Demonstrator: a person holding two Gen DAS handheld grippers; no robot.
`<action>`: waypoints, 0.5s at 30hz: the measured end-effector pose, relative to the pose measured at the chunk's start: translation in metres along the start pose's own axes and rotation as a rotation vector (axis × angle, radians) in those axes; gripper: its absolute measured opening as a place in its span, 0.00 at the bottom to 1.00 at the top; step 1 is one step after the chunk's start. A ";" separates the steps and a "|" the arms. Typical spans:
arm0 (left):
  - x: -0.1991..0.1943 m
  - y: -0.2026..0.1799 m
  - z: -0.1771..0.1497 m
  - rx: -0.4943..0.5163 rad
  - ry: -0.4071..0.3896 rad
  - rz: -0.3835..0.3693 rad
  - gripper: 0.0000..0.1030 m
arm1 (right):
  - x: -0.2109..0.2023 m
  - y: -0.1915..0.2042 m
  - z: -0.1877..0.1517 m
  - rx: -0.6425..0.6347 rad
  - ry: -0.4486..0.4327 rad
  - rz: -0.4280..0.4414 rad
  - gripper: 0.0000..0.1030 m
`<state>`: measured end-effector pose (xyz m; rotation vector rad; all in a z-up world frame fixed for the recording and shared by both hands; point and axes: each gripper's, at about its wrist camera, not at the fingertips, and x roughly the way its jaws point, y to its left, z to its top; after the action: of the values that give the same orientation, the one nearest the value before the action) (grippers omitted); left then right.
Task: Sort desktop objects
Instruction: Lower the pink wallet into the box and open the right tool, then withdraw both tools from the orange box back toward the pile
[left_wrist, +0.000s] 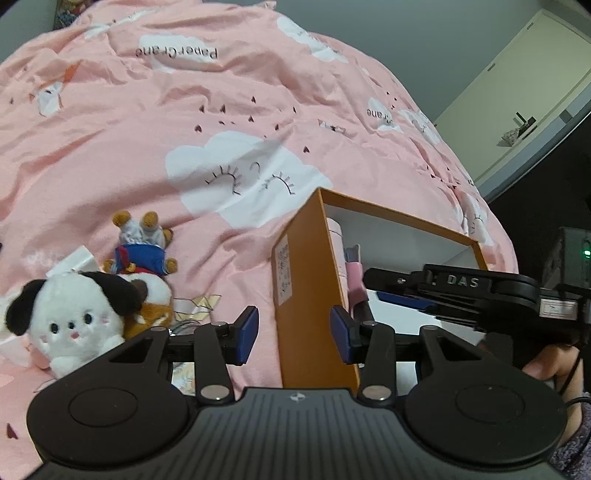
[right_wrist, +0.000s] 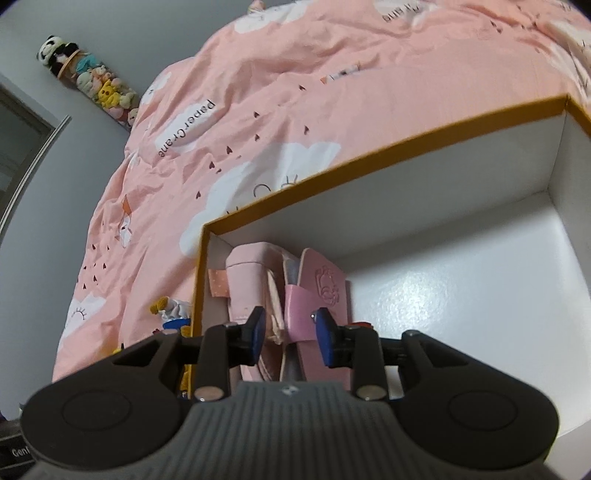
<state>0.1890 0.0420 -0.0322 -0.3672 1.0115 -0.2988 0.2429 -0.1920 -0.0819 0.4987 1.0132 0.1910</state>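
An orange box (left_wrist: 306, 266) with a white inside stands on the pink bedding. My left gripper (left_wrist: 294, 334) is open and straddles its near left wall, with neither pad touching the wall. A pink case (right_wrist: 245, 284) and a pink wallet (right_wrist: 325, 284) with an embossed mark stand at the box's left end (right_wrist: 369, 155). My right gripper (right_wrist: 290, 332) hangs just above them, open, with the wallet's strap below the gap; it also reaches in from the right (left_wrist: 376, 286). A white plush dog (left_wrist: 70, 321) with black ears, a brown-and-white plush (left_wrist: 151, 299) and a bear in blue (left_wrist: 142, 251) lie left of the box.
A pink duvet (left_wrist: 221, 110) with cloud prints covers the whole bed. A white packet (left_wrist: 74, 260) lies behind the plush dog. A hand (left_wrist: 546, 365) holds the right gripper beside a dark device (left_wrist: 576, 254) with a green light. Soft toys (right_wrist: 88, 81) hang on the far wall.
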 end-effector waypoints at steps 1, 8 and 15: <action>-0.004 0.001 0.000 0.000 -0.013 0.012 0.47 | -0.003 0.003 -0.001 -0.017 -0.011 -0.001 0.32; -0.048 0.015 -0.007 0.002 -0.169 0.127 0.47 | -0.040 0.046 -0.018 -0.241 -0.180 0.045 0.37; -0.095 0.040 -0.013 -0.024 -0.278 0.254 0.47 | -0.054 0.094 -0.047 -0.371 -0.302 0.118 0.38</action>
<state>0.1333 0.1148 0.0174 -0.2886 0.7773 -0.0054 0.1815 -0.1160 -0.0155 0.2380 0.6333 0.3887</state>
